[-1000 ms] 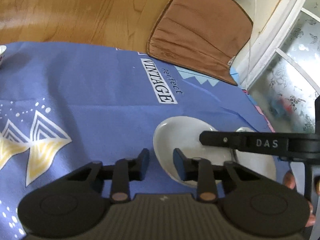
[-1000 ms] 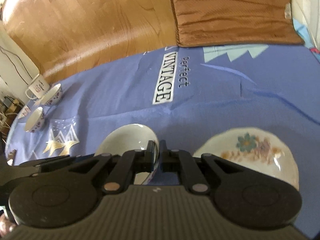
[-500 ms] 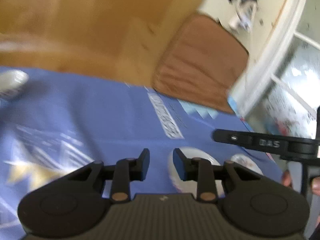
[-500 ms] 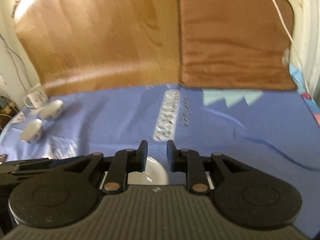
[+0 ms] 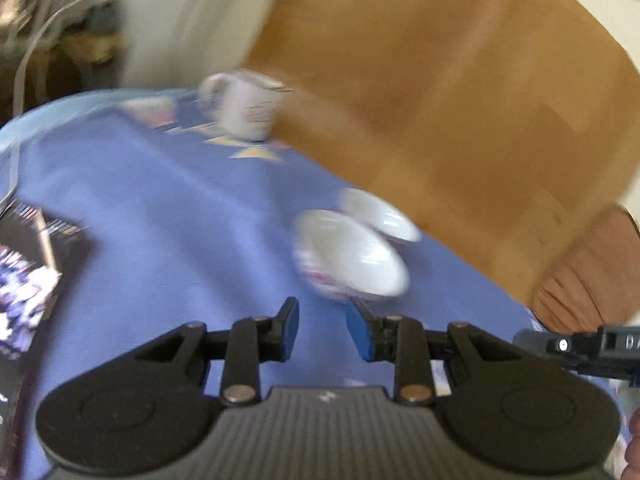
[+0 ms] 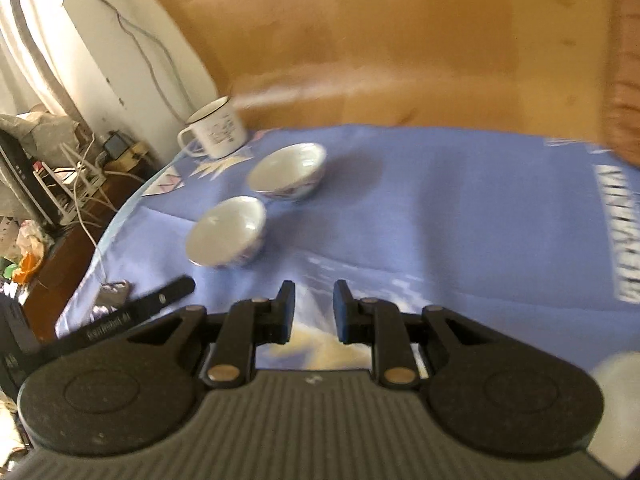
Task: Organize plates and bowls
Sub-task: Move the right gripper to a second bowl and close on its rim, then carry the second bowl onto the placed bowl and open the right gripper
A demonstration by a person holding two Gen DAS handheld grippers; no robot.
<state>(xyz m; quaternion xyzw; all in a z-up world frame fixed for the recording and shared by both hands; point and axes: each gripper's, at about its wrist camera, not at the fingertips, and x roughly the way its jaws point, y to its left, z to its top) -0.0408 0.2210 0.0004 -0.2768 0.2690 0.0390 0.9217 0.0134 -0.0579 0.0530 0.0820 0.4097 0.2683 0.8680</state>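
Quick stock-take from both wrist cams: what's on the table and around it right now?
bowls: 2, white with patterned outsides, side by side on the cloth, nearer bowl, farther bowl
mug: 1, white, dark rim, at the cloth's far edge
tablecloth: 1, blue, printed
dark printed item: 1, blurred, at the cloth's left edge
floor: wooden, beyond the table
cables and clutter: beside the table, left
left gripper: black, blue pads, empty
right gripper: black, empty
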